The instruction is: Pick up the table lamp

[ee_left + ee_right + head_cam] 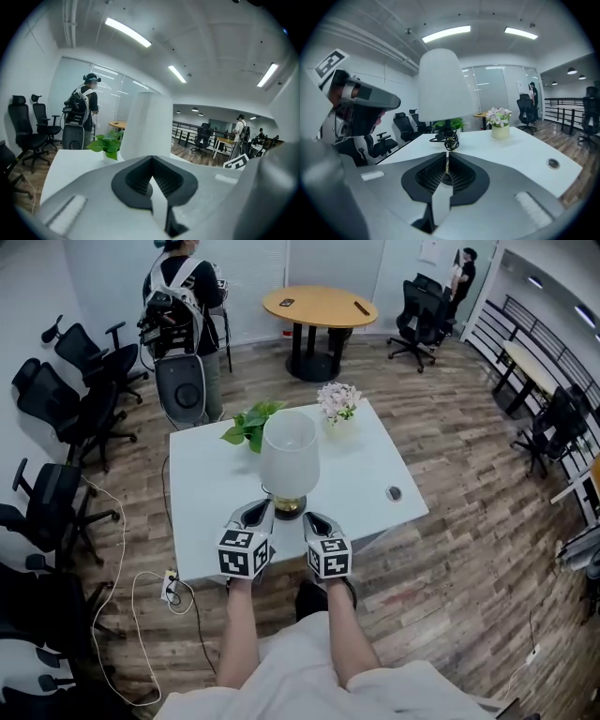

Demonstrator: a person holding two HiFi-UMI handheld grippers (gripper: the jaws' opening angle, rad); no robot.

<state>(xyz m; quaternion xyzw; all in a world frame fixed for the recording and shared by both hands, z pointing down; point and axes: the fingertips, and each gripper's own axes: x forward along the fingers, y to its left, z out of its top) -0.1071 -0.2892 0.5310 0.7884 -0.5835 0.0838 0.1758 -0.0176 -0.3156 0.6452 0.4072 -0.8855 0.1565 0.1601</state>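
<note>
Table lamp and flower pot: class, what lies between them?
Nothing: in the right gripper view, only bare white table separates the table lamp from the flower pot.

White table [202, 484], wood floor [450, 549].
Carries table lamp [290, 460] near front, green plant [251, 423], flower pot [338, 404] behind, grommet [394, 492] right.

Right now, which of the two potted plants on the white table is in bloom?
The pale-potted plant with pink and white blossoms, right of the white-shaded table lamp; the leafy green plant has no flowers.

White-shaded table lamp [290, 465] with brass base stands upright at front of table [375, 474]
</note>
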